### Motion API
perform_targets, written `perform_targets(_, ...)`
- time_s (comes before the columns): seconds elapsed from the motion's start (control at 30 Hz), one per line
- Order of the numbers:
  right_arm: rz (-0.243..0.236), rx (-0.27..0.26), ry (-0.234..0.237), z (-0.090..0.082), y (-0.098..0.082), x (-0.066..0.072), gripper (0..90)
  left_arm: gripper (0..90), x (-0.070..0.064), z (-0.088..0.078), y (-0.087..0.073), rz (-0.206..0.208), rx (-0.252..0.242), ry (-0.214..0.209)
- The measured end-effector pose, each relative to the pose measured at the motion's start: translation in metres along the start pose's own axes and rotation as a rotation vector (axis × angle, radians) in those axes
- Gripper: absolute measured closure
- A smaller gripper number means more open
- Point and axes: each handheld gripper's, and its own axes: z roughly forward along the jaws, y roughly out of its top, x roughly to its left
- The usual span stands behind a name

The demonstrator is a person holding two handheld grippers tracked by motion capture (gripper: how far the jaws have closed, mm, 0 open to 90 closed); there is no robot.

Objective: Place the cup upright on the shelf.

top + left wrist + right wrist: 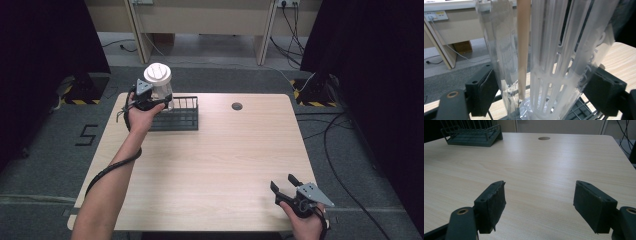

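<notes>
In the high view, a clear plastic bottle (159,82) with a white ribbed lid is held upright over the left end of a dark wire rack (182,120). My left gripper (159,100) is shut on the bottle's lower body. In the left gripper view, the bottle (554,62) shows a slotted white insert and sits between both pads of the left gripper (544,92), with the rack (584,110) below it. My right gripper (284,182) rests near the table's front right edge, open and holding nothing. The right gripper view shows the right gripper (540,205) with its jaws wide apart above bare wood.
The light wooden table (225,150) has a round cable hole (237,106) at the back centre, also seen as the cable hole (544,138) in the right gripper view, left of which is the rack (471,136). Cables and black stands lie on the floor around the table.
</notes>
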Motion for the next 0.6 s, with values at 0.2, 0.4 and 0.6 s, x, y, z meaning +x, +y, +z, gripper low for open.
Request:
perform_targets(0.2,-0.004,0.0,0.002,0.0,0.0,0.0,26.3,17.9,0.001,0.005,-0.007,-0.001,0.019,0.012)
perform_targets(0.4,-0.006,0.0,0.002,0.0,0.0,0.0,26.2,17.8,0.0,0.011,-0.017,-0.017,0.037,0.024)
perform_targets(0.6,-0.013,-0.001,0.0,0.0,0.0,0.0,26.1,17.7,-0.003,0.016,-0.025,-0.032,0.049,0.025)
